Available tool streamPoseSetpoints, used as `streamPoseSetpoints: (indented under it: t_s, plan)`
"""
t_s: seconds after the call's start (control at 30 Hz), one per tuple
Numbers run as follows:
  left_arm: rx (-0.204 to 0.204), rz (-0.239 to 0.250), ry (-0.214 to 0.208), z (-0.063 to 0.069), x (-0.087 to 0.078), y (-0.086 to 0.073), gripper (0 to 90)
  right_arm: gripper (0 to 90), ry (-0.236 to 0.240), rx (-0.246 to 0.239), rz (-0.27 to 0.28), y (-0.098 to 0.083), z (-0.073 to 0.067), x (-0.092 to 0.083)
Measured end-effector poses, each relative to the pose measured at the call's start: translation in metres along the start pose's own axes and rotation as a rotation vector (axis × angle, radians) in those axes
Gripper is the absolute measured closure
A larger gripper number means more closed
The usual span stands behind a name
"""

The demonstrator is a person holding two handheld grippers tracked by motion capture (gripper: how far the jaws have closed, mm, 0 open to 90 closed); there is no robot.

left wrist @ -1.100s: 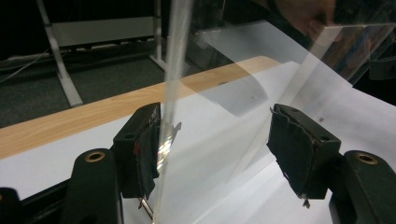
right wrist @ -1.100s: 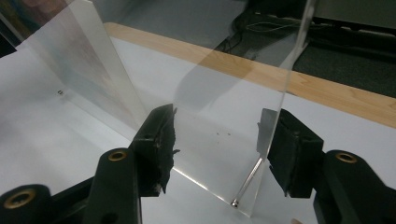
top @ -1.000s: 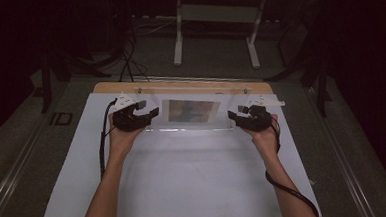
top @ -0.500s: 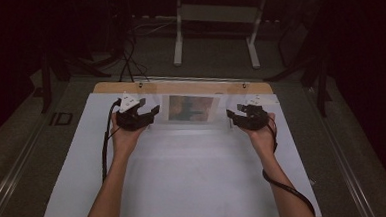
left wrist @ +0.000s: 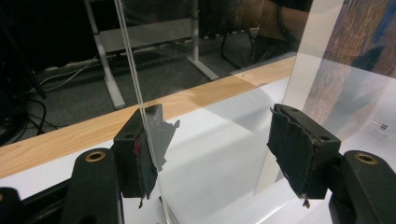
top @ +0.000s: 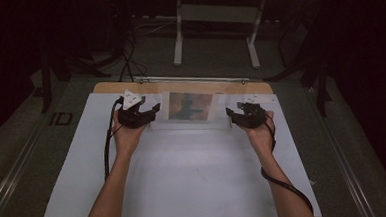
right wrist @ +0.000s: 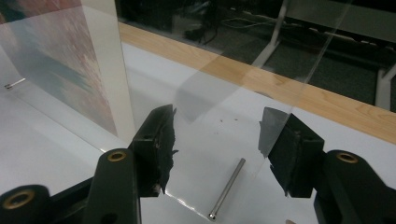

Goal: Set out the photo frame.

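Clearly you have the clear acrylic panel [top: 191, 111] standing on edge at the far side of the white desk [top: 184, 174], one end in front of each hand so it cannot tip. Your left hand-held gripper [top: 148, 113] is spread wide, the sheet's thin edge just beside one torn rubber pad [left wrist: 140, 163], nothing squeezed. Your right hand-held gripper [top: 231, 115] is likewise released around the other end. A printed picture [top: 191, 105] shows through the glossy sheet; a slim metal pin [right wrist: 226, 189] lies flat below
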State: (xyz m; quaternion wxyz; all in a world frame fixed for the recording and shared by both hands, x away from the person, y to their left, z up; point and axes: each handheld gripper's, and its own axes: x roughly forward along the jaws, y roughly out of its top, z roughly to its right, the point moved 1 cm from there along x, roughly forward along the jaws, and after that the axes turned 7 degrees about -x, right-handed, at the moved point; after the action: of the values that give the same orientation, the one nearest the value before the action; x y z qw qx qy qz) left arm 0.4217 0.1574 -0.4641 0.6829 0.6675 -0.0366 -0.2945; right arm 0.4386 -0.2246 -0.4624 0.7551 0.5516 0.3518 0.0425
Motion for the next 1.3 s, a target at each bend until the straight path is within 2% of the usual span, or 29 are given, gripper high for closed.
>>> streamPoseSetpoints:
  t_s: [0.3, 0.7, 1.03, 1.3]
  plan:
    - [-0.021, -0.019, 0.006, 0.000, 0.002, 0.003, 35.5, 44.5, 0.001, 0.018, -0.012, 0.003, 0.002, 0.002]
    - [-0.028, -0.040, 0.007, 0.002, -0.002, 0.005, 35.4, 44.5, 0.000, 0.019, -0.027, 0.004, 0.000, 0.000]
    - [-0.039, -0.047, 0.002, 0.008, -0.006, 0.004, 35.3, 44.6, 0.008, 0.025, -0.031, 0.001, -0.001, -0.008]
    - [-0.040, -0.054, 0.002, 0.013, -0.016, 0.005, 35.3, 44.6, 0.011, 0.036, -0.043, 0.000, -0.006, -0.017]
